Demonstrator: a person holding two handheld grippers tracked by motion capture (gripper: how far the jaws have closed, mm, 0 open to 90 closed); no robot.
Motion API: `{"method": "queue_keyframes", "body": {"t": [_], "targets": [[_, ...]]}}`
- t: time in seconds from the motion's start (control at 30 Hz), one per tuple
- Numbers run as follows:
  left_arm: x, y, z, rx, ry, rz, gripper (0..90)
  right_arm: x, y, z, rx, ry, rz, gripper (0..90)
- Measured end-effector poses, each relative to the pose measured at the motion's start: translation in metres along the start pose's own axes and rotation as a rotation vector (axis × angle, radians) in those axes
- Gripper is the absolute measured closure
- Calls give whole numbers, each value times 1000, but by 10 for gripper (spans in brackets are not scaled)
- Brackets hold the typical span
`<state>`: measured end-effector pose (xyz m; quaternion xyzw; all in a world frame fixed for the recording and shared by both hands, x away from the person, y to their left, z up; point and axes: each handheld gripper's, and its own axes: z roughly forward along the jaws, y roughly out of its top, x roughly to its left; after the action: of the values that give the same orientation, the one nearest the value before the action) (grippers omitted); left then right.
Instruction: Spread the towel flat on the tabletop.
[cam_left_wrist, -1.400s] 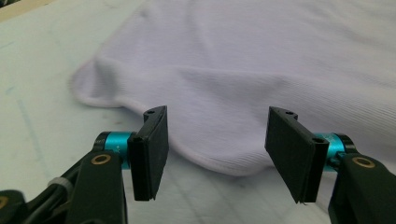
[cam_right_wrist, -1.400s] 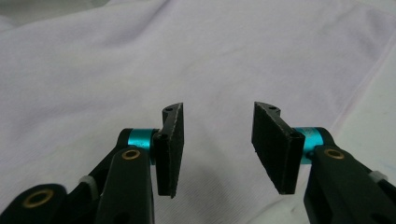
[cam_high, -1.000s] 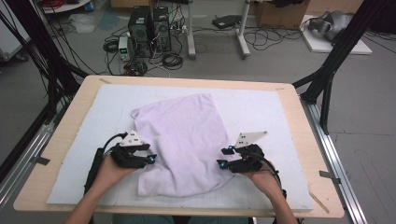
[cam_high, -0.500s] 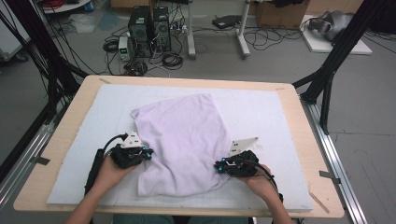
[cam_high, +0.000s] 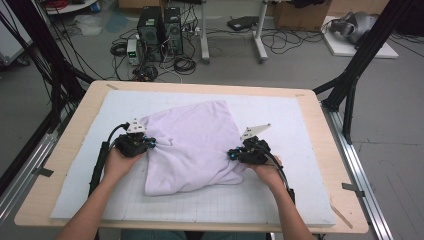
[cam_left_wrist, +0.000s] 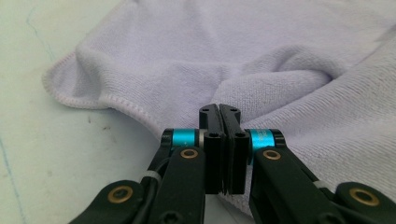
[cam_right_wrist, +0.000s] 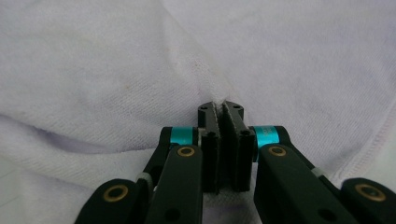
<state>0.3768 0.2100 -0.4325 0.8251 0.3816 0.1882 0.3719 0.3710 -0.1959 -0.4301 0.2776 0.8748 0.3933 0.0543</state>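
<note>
A pale lilac towel (cam_high: 192, 145) lies rumpled on the white mat in the middle of the table. My left gripper (cam_high: 150, 144) is at the towel's left edge, jaws pressed together on a fold just inside the stitched hem (cam_left_wrist: 126, 103). In the left gripper view, cloth (cam_left_wrist: 280, 93) bunches up around the left gripper (cam_left_wrist: 219, 108). My right gripper (cam_high: 232, 154) is at the towel's right side, near its lower corner. In the right gripper view, the right gripper (cam_right_wrist: 219, 106) is shut on a pinch of towel (cam_right_wrist: 140, 70), which puckers at the jaw tips.
The white gridded mat (cam_high: 300, 150) covers most of the wooden table (cam_high: 320, 125). Black frame struts (cam_high: 360, 65) rise at the back right and back left. Computers and cables (cam_high: 160, 30) sit on the floor beyond the table.
The right gripper has moved left onto the towel's side and then away from the person. The left gripper has also shifted a little farther from the person, staying at the towel's edge.
</note>
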Motion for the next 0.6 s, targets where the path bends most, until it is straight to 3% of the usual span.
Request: {"method": "queue_keyframes", "body": {"t": [0.07, 0.13, 0.43, 0.6], "targets": [[0, 0, -3, -3, -11, -7, 808, -4, -1, 3, -9, 11, 11, 834], [-2, 0, -9, -8, -25, -4, 674, -1, 0, -5, -36, -6, 4, 756], [-25, 4, -49, -62, -45, 66, 524, 21, 3, -37, -92, -39, -56, 641], [-41, 1, -66, -86, -70, 119, 485, 38, 0, -52, -124, -15, -105, 620]]}}
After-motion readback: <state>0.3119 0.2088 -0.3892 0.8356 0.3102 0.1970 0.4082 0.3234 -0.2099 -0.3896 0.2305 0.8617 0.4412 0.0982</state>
